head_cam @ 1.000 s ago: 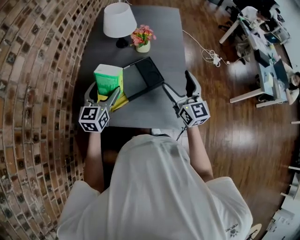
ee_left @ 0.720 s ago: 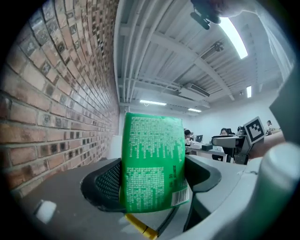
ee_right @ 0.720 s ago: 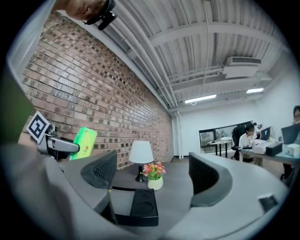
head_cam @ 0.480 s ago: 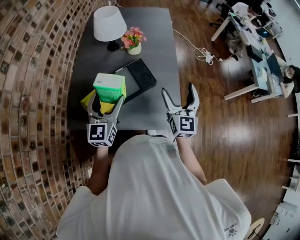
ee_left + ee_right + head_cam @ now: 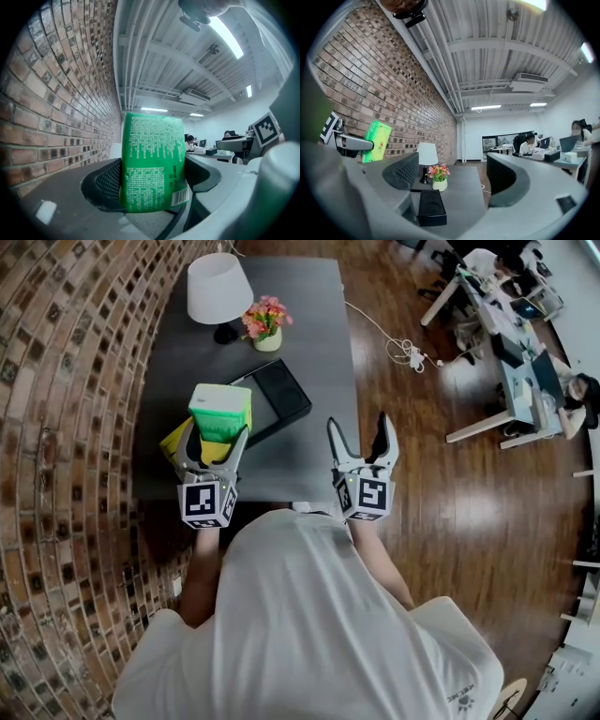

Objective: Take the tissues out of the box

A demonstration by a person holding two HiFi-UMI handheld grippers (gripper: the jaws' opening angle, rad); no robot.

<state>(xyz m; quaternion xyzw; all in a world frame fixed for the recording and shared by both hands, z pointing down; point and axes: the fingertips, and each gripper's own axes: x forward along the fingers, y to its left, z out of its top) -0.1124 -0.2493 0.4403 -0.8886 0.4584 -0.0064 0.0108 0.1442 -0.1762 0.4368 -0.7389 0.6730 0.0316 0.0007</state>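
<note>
My left gripper (image 5: 214,434) is shut on a green tissue pack (image 5: 220,412) and holds it upright above the left front of the grey table (image 5: 319,324). In the left gripper view the green tissue pack (image 5: 152,164) fills the gap between the two jaws, printed side towards the camera. The black box (image 5: 277,399) lies open on the table just right of the pack. My right gripper (image 5: 359,429) hovers open over the table's front right edge, nothing between its fingers. From the right gripper view the black box (image 5: 431,208) lies ahead and the held pack (image 5: 377,140) shows at left.
A white lamp (image 5: 219,287) and a pot of flowers (image 5: 266,322) stand at the table's far end. A yellow item (image 5: 175,440) lies under the held pack at the left edge. A brick wall runs along the left; wooden floor, a cable and desks lie to the right.
The left gripper has drawn back slightly with the green pack still in it. The right gripper has pulled away from the black box to the table's front edge.
</note>
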